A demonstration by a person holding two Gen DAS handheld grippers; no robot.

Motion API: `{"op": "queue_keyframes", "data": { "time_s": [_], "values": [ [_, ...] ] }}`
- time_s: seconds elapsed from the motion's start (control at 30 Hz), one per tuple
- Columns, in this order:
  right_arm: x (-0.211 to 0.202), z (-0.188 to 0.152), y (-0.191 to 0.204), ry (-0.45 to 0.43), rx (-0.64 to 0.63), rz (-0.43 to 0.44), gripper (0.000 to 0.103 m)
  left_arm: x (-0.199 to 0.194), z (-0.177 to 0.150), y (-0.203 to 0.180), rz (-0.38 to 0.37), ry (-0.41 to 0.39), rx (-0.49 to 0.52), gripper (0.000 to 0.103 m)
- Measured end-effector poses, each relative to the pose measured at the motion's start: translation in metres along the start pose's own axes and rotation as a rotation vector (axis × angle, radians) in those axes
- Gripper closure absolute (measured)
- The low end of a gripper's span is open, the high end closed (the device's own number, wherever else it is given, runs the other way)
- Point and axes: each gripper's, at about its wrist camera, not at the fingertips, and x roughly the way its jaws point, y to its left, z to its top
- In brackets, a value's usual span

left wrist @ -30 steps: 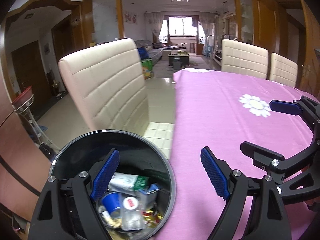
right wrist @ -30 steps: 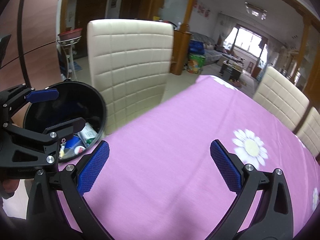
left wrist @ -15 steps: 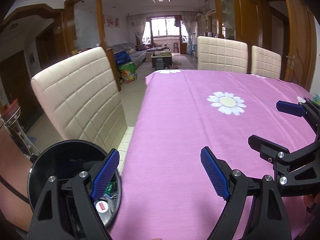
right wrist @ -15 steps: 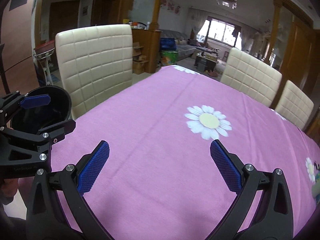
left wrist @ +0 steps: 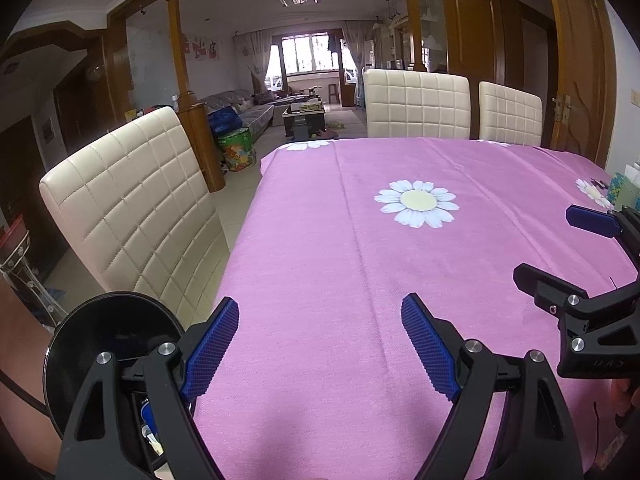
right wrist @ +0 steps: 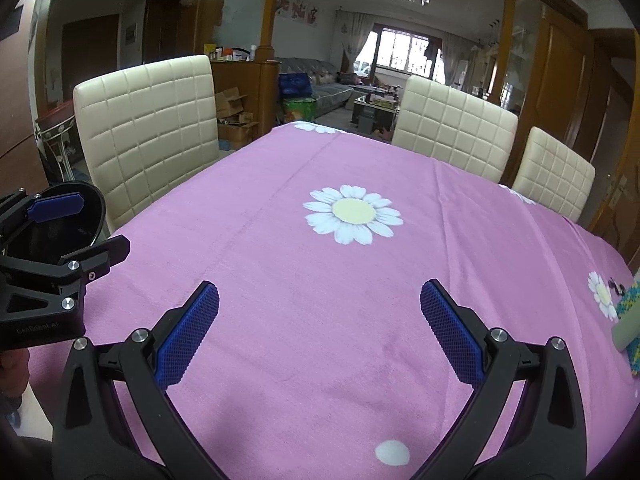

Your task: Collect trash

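Pink tablecloth lies under both your grippers, left gripper and right gripper spread wide (nothing held); black bin sits off its left edge.

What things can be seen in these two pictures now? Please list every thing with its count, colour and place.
Tablecloth: one, pink with white daisies, covering the table.
Trash bin: one, black, round, beside the table's left edge, by the nearest chair; some litter shows inside.
Chairs: three, cream, quilted; one at the left side, two at the far side.
Knitted item: one, blue-green and yellow, at the right edge of the table; what it is I cannot tell.
Bag: one, colourful, on the floor behind.
Sofa: one, grey, in the far room.
Left gripper: one, black with blue pads, open, holding nothing.
Right gripper: one, same colours, open, holding nothing.
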Motion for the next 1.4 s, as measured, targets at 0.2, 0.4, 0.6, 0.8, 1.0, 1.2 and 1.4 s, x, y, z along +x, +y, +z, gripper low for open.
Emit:
{"op": "queue_keyframes", "data": {
  "time_s": [0.2, 0.4, 0.6, 0.8, 1.0, 1.2, 1.4],
  "values": [
    [-0.004, -0.003, -0.011, -0.003, 0.018, -0.012, 0.004, 0.001, 0.001, -0.008, -0.003, 0.003, 0.008, 0.021],
    [-0.007, -0.007, -0.017, -0.003, 0.033, -0.022, 0.004, 0.002, 0.001, -0.013, 0.0, 0.007, 0.018, 0.021],
    [-0.008, -0.01, -0.023, 0.003, 0.045, -0.024, 0.004, 0.002, 0.0, -0.013, 0.0, 0.008, 0.018, 0.021],
    [-0.009, -0.009, -0.025, -0.002, 0.048, -0.025, 0.004, 0.003, 0.0, -0.014, -0.002, 0.01, 0.02, 0.021],
    [-0.009, -0.01, -0.025, 0.004, 0.047, -0.028, 0.004, 0.003, 0.0, -0.016, -0.005, 0.007, 0.024, 0.021],
    [-0.009, -0.009, -0.026, 0.005, 0.05, -0.031, 0.004, 0.002, -0.001, -0.015, -0.009, 0.006, 0.022, 0.021],
    [-0.009, -0.009, -0.026, 0.004, 0.042, -0.044, 0.004, 0.002, -0.002, -0.015, -0.011, 0.008, 0.021, 0.021]
  ]
}}
